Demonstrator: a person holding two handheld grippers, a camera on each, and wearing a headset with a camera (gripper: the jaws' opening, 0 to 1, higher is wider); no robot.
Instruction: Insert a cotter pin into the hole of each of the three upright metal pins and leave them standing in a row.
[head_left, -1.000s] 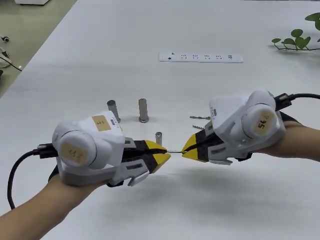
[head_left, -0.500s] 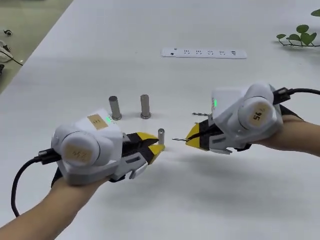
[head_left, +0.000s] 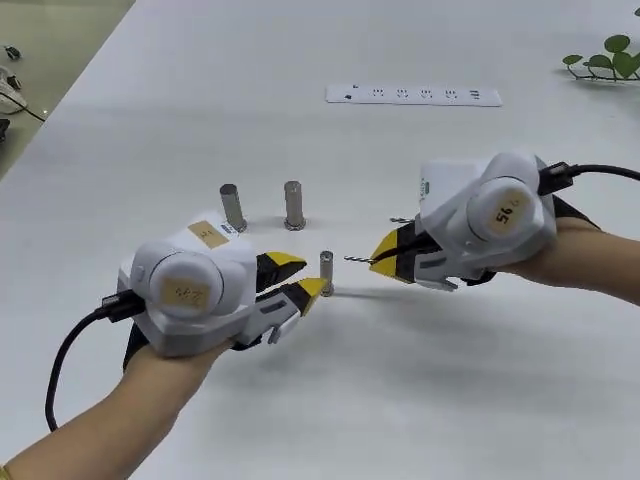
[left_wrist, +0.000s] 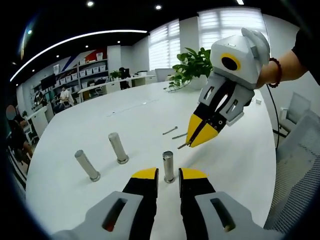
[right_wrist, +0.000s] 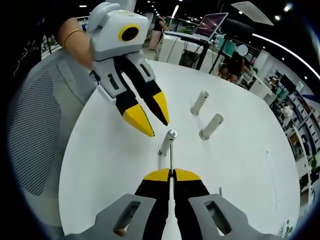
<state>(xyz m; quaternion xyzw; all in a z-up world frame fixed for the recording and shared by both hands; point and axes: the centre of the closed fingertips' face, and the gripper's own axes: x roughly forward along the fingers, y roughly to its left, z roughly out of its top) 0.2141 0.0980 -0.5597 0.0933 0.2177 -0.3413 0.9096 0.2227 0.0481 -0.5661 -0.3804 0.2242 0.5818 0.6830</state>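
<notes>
Three upright metal pins stand on the white table: a near pin (head_left: 326, 272) and two behind it (head_left: 232, 206) (head_left: 293, 204). My left gripper (head_left: 300, 275) is open, its yellow tips just left of the near pin. In the left gripper view that near pin (left_wrist: 168, 166) stands just beyond the gap of the left gripper (left_wrist: 168, 175). My right gripper (head_left: 385, 255) is shut on a thin cotter pin (head_left: 358, 259) that points left at the near pin's top. In the right gripper view the cotter pin (right_wrist: 171, 159) runs from the right gripper (right_wrist: 171, 175) up to the near pin (right_wrist: 166, 141).
Two loose cotter pins (left_wrist: 174, 133) lie on the table behind the right gripper. A white power strip (head_left: 413, 95) lies at the far side, and a green plant (head_left: 610, 58) sits at the far right. Bare table surrounds the pins.
The left gripper let go of the cotter pin, opened and dropped beside the near pin. The right gripper kept the cotter pin and brought its tip close to that pin's top.
</notes>
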